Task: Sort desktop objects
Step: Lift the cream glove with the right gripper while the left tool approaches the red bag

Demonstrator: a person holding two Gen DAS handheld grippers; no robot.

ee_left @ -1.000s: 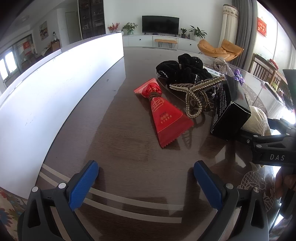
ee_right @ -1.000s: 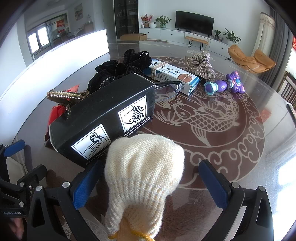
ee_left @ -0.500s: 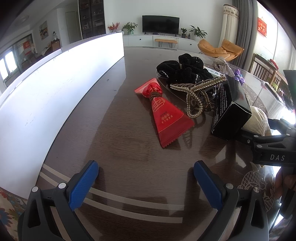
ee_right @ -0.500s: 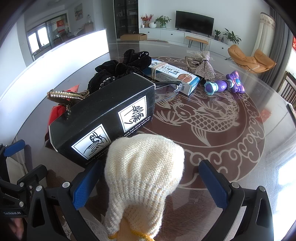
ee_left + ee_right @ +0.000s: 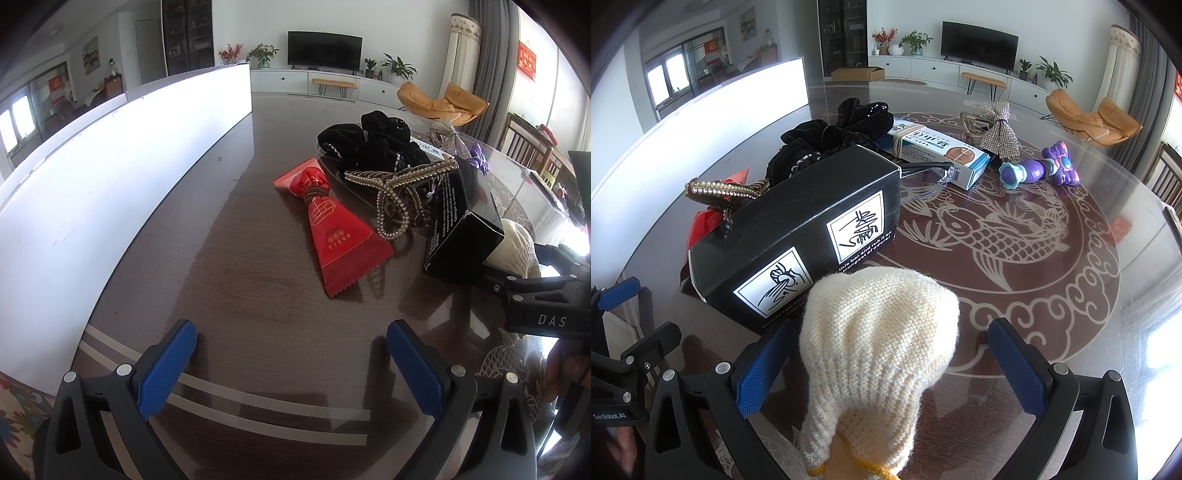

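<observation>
Two grippers wait at the near edge of the table (image 5: 1052,295), and neither one holds anything. The left gripper (image 5: 291,365) hovers low over bare dark wood with its blue pads wide apart, nothing between them; the red cone-shaped packet (image 5: 334,236) lies ahead of it, a little to its right, probably the easiest thing for that hand to reach.

The right gripper (image 5: 892,358) is also spread open, but here the cream knitted pouch (image 5: 875,350) sits between the fingers, its rounded top poking up past the tips. I cannot tell whether either pad touches the wool; the gap on the right side looks clear. My guess is the pouch is lined up for pinching, since the fingers straddle it squarely.

Everything else is bunched in a loose heap, which is likely why sorting is needed. The black box (image 5: 798,232) lies on its side just behind the pouch, seeming to touch it. A pearl-studded hair clip (image 5: 399,192) rests against the box's far side and overlaps the red packet. Black velvet scrunchies (image 5: 834,136) pile up behind, with a white-and-blue carton (image 5: 938,151) bound by rubber bands beside them. Farther right, apart from the heap, are a rhinestone bow (image 5: 997,125) and a purple toy (image 5: 1041,170).

Closing on the pouch might nudge the box, since the two sit so tight.
</observation>
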